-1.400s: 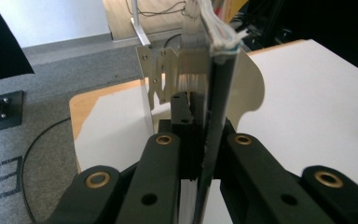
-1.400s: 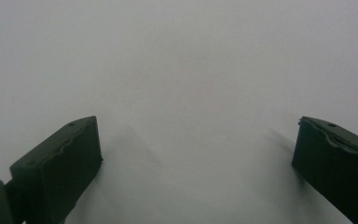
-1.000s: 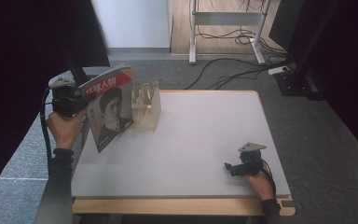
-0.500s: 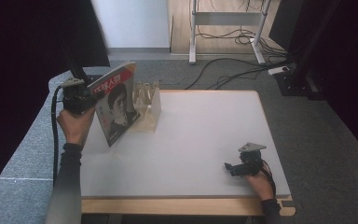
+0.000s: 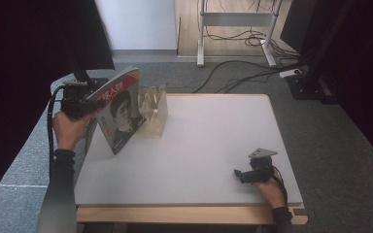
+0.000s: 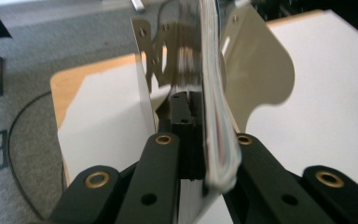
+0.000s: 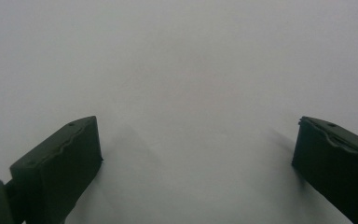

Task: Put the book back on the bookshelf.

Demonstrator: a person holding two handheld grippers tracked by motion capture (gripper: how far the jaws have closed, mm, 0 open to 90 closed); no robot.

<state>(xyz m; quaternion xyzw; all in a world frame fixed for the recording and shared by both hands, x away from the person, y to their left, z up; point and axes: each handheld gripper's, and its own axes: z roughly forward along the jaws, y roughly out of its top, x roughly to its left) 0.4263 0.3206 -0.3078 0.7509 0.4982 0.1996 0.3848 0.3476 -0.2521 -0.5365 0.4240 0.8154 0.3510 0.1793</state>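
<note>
Your left gripper clamps the thin portrait-cover magazine upright by its edge, lined up to slot into the clear acrylic rack; your right gripper rests open and empty on the white table.

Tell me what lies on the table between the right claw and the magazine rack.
Nothing: in the high view the white table is bare between the right claw and the clear rack. The magazine is beyond the rack, in the left claw.

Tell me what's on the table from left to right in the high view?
Left claw → magazine → clear rack → bare table → right claw.
</note>
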